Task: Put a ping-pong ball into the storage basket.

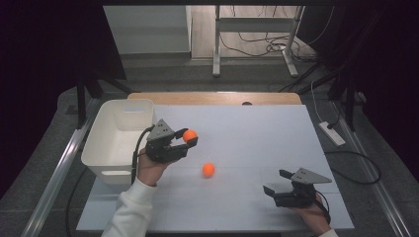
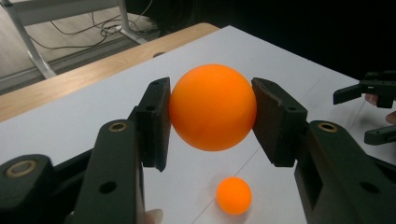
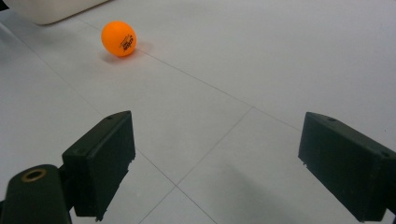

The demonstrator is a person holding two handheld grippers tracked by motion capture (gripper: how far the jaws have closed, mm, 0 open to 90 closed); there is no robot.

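The left gripper (image 2: 212, 109) pinches an orange ball (image 2: 213, 107) by its round sides, lifted just beside the white bin (image 1: 114, 140), so a slight slackening or jolt could let it squirt out toward the second ball (image 1: 208, 170) below, while the right gripper (image 1: 276, 182) waits spread wide.

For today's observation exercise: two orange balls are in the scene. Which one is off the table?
The orange ball clamped between the left gripper pads, beside the white bin. The other orange ball lies loose on the white table.
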